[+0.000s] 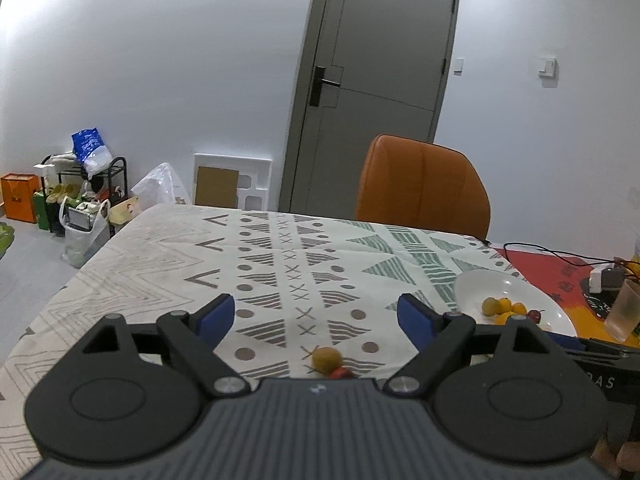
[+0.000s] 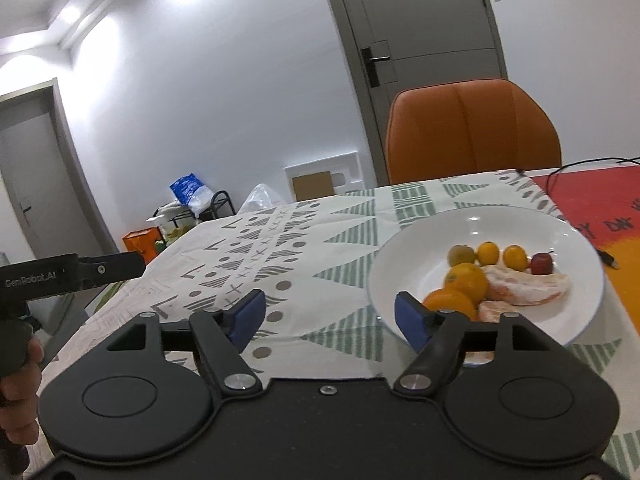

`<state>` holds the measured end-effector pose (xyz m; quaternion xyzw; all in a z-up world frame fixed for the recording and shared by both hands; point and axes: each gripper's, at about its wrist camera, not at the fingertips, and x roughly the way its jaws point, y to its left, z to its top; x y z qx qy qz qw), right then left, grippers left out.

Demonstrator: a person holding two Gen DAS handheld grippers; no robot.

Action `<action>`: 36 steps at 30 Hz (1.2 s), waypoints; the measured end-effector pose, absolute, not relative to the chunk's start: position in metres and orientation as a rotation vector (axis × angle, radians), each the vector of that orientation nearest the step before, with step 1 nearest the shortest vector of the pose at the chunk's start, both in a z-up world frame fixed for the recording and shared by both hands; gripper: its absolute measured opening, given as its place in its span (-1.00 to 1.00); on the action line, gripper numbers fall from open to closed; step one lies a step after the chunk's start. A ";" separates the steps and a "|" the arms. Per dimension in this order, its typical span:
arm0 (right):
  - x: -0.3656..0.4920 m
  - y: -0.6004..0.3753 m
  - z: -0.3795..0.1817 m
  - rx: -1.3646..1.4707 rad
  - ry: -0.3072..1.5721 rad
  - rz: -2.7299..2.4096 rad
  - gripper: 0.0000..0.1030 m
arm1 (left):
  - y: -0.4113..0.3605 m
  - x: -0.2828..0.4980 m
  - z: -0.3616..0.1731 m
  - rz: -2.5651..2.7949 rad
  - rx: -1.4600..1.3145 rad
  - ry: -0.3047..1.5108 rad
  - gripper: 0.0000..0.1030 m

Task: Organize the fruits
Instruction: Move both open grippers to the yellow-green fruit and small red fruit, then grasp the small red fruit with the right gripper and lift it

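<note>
I read the left tool (image 1: 316, 316) as spread wide, nothing between its blue pads (image 1: 218, 314), hanging over the patterned cloth on the desk (image 1: 160, 248). Just under its body lie a small yellow-brown fruit (image 1: 327, 359) and a red fruit (image 1: 343, 373), touching each other, the red one half hidden by the tool housing. Both sit well left of the white plate (image 2: 420, 240), with bare cloth between.

The right tool (image 2: 330, 316) is likewise spread and holding nothing. Its right pad (image 2: 410, 320) overlaps the plate's near rim in my view; I cannot tell whether it touches.

On the plate: two oranges (image 2: 466, 282) near the front, peeled citrus segments (image 2: 516, 290) beside them, and behind, a row of small yellow fruits (image 2: 489, 253) ending in a tiny red apple (image 2: 541, 263).

Beyond the plate's far side, the orange chair (image 2: 472, 132) stands against the desk edge. Right of the plate, the cloth gives way to a red mat (image 2: 592, 200).
</note>
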<state>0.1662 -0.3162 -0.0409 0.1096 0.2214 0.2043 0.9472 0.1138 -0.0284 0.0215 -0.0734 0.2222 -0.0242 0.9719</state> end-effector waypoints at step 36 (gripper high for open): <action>0.201 -0.213 -0.064 0.106 0.608 0.591 0.43 | 0.046 0.122 -0.023 0.058 -0.240 0.553 0.88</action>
